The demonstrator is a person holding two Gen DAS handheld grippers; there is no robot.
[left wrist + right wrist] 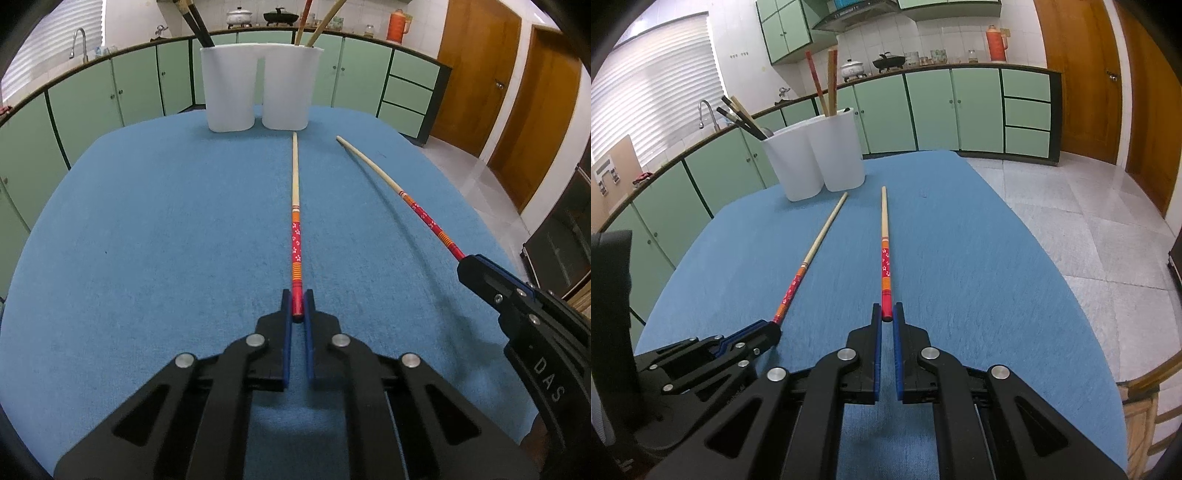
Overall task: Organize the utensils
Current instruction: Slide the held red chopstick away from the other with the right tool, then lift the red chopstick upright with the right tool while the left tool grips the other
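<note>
Two long chopsticks with red patterned handles and pale tips point toward a white two-compartment holder (258,86) (816,155) on the blue table. My left gripper (298,304) is shut on the red end of one chopstick (295,206), which also shows in the right wrist view (809,258). My right gripper (886,314) is shut on the red end of the other chopstick (884,251), seen at the right in the left wrist view (399,188). The holder's left compartment holds dark chopsticks (742,120); its right holds a red one and a wooden one (823,83).
The blue cloth table (147,229) ends just behind the holder and at the right, above a tiled floor (1071,221). Green kitchen cabinets (923,110) and wooden doors stand beyond.
</note>
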